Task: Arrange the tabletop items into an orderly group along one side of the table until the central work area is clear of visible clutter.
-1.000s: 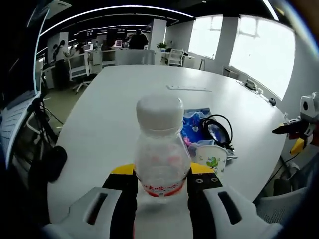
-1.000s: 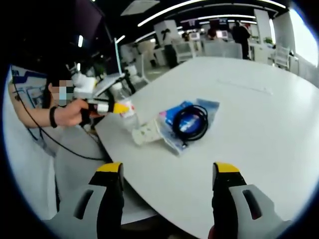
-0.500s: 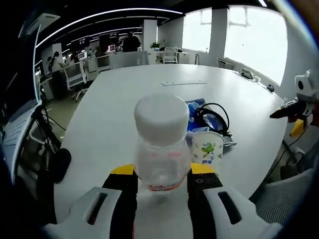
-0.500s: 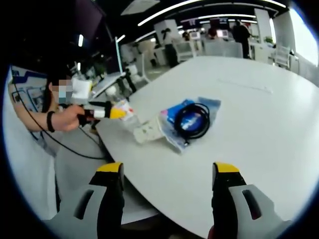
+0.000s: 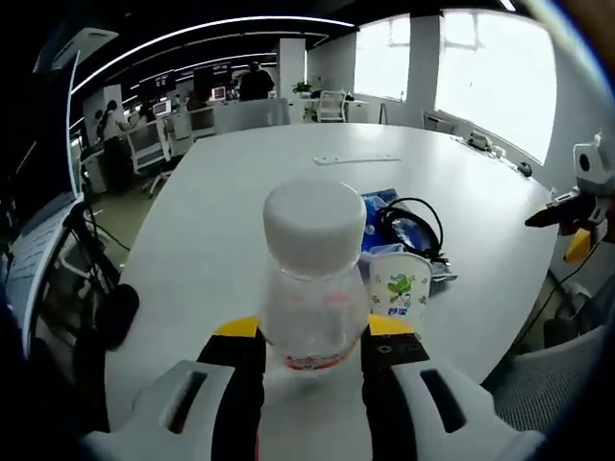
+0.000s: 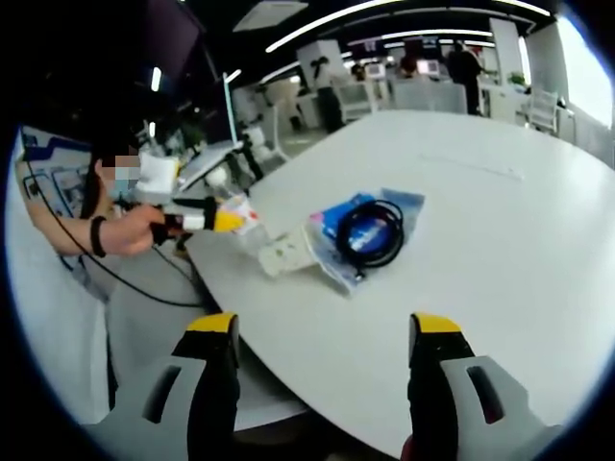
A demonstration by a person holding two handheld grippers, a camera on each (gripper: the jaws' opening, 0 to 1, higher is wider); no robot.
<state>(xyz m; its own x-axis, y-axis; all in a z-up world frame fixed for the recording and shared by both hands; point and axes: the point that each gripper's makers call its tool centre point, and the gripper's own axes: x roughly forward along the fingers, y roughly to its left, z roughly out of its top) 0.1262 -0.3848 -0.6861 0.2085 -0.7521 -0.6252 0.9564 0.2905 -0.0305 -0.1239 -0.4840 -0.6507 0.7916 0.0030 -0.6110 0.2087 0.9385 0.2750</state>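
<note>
The left gripper (image 5: 312,348) is clamping a clear plastic bottle (image 5: 313,288) between its two jaws, gripping the lower body at the red label band; the bottle is standing upright with its white cap (image 5: 314,219) on. In the right gripper view the same gripper (image 6: 231,219) is sitting at the near-left edge of the white table (image 6: 480,221), with the person's hand (image 6: 135,230) behind it.

Just beyond the bottle, a paper cup (image 5: 399,291) with a green print is sitting close beside a blue plastic packet (image 5: 384,213) and a coiled black cable (image 5: 413,235); a flat strip (image 5: 356,159) is lying well apart toward the far side.

The right gripper (image 6: 322,331) is hovering with its jaws spread wide and nothing between them, off the near table edge.

Judgement: the step in hand is placing the bottle at the table's edge beside the cup. The next move calls for lowering the bottle until its base is resting flat, releasing without tipping it against the cup, then gathering the remaining items toward the same side.
</note>
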